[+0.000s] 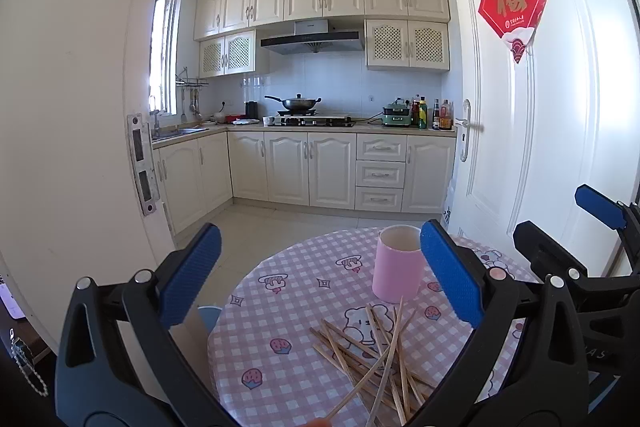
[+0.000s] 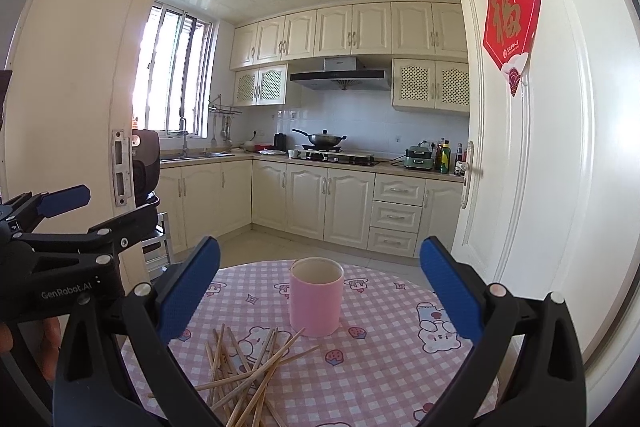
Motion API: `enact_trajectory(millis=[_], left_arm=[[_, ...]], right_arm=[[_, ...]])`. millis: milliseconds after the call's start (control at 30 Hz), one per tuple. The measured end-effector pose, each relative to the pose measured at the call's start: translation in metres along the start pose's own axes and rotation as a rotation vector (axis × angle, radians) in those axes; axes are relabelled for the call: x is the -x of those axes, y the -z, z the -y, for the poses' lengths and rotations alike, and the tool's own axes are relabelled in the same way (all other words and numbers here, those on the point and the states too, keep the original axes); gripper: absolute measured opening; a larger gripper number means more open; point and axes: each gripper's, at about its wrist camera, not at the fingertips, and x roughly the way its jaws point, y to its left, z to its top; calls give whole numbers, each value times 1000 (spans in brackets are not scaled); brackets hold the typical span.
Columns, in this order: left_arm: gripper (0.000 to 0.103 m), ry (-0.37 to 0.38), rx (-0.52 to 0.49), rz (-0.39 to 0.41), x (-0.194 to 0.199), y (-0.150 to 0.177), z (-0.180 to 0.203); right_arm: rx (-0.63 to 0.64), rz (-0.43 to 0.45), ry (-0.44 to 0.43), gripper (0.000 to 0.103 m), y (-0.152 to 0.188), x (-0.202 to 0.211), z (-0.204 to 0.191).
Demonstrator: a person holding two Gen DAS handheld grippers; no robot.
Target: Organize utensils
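While both grippers hang above the near edge of the round counter (image 2: 384,359), neither one grips anything. Left gripper (image 1: 320,279): blue pads wide apart, nothing between them but open air over the checked cloth; in the right wrist view it (image 2: 86,213) shows at the left border, off the counter's left edge, again parted. Right gripper (image 2: 320,287): pads likewise wide apart and empty; from the left wrist view it (image 1: 560,215) appears at the right border, beyond the counter's right edge. Pink cup (image 2: 316,297) stands upright on the cloth toward the far edge of the counter, mouth open, interior pale, no contents visible; the left wrist view shows the same cup (image 1: 398,263) just beside the inner face of the left gripper's right pad, contact not determinable. Chopsticks (image 2: 248,371) lie in a loose crossed heap on the cloth between the cup and the near edge, several overlapping; the longest tips reach close to the cup's base. In the left wrist view the chopsticks (image 1: 380,359) run off the bottom border. Beyond the counter's far edge: tiled floor and kitchen cabinets (image 2: 320,207).
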Motion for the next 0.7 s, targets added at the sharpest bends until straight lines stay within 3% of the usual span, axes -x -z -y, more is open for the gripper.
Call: enact_trajectory(millis=[700], left_arm=[[97,-27,-5,-44,-13,10,-3]], right_arm=[[-7,-42,-42,96,9,-12,-5]])
